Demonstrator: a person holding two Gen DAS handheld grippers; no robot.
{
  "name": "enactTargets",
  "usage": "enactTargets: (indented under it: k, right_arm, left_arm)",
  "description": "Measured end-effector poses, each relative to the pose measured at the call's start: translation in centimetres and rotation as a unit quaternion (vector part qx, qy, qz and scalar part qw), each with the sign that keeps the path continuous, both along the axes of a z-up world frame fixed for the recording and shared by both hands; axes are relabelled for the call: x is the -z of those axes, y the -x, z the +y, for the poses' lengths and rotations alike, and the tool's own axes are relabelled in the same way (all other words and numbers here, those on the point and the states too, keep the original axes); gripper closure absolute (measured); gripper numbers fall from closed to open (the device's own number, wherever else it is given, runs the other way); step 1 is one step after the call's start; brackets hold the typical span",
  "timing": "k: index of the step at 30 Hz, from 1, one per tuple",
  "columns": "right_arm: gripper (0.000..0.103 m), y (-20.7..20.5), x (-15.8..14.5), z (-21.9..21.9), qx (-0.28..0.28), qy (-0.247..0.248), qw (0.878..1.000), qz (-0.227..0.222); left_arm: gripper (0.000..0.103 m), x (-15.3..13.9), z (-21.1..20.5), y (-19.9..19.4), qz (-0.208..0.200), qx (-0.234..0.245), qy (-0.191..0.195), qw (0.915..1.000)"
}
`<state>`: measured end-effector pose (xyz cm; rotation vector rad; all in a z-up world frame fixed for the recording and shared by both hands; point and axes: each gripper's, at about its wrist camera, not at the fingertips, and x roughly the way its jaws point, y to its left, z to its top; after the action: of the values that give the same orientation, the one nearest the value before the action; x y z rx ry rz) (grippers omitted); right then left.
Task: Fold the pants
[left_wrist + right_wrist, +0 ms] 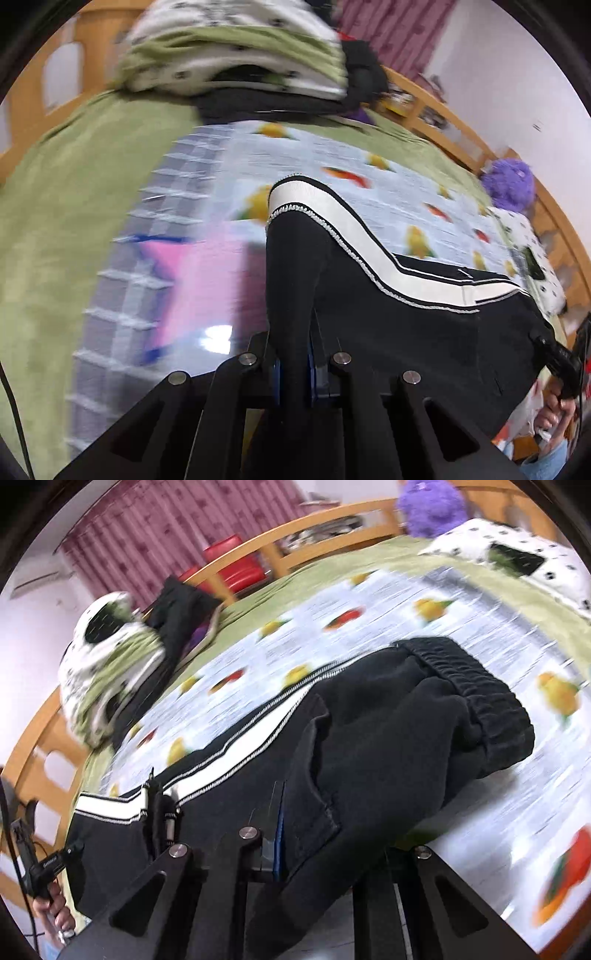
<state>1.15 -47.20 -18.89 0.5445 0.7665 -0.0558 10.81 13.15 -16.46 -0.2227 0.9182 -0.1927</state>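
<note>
The black pants (424, 332) with a white side stripe are held up above the bed. My left gripper (295, 373) is shut on the leg end, and black cloth stands up between its fingers. My right gripper (314, 853) is shut on the black cloth near the elastic waistband (476, 690), which droops onto the mat. The pants (369, 738) stretch between the two grippers. The other gripper shows at each view's edge: the right one (565, 365) and the left one (48, 867).
A fruit-printed plastic mat (332, 155) covers the green bedsheet (55, 221). A heap of green-and-white bedding (236, 48) and dark clothes (177, 605) lies at the far end. A purple plush toy (432, 506) and a spotted pillow (517, 557) sit by the wooden bed rail (332, 520).
</note>
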Motion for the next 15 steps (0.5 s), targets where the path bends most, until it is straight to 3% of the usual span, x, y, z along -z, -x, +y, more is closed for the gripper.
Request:
enactTargets:
  k: [3, 6, 8, 10, 12, 13, 15]
  right_arm:
    - [0.089, -0.4, 1.4, 3.8, -0.028, -0.024, 0.999, 0.0]
    - [0.086, -0.7, 2.7, 6.4, -0.044, -0.007, 0.999, 0.014]
    - [0.078, -0.5, 3.5, 7.0, -0.05, 0.014, 0.998, 0.034]
    - [0.078, 0.4, 3.9, 6.7, -0.062, 0.026, 0.996, 0.052]
    - [0.071, 2.2, 3.7, 5.6, -0.064, 0.022, 0.997, 0.048]
    - [0.062, 3.0, 3.4, 4.9, -0.06, 0.021, 0.997, 0.045]
    - [0.056, 4.4, 2.7, 3.5, -0.044, 0.019, 0.998, 0.034]
  left_arm:
    - [0.092, 0.4, 3.5, 1.0, 0.008, -0.029, -0.02, 0.9993]
    - [0.09, 1.1, 5.1, 1.5, 0.02, -0.044, -0.012, 0.9988]
    - [0.079, 1.5, 4.8, 1.7, 0.026, -0.053, -0.024, 0.998]
    - [0.068, 1.8, 3.9, 1.7, 0.038, -0.073, -0.075, 0.9938]
    - [0.061, 1.6, 3.2, 2.2, 0.041, -0.081, -0.121, 0.9885]
    - [0.059, 1.3, 2.9, 2.7, 0.034, -0.08, -0.131, 0.9876]
    - [0.04, 0.5, 2.9, 3.6, 0.016, -0.081, -0.13, 0.9881]
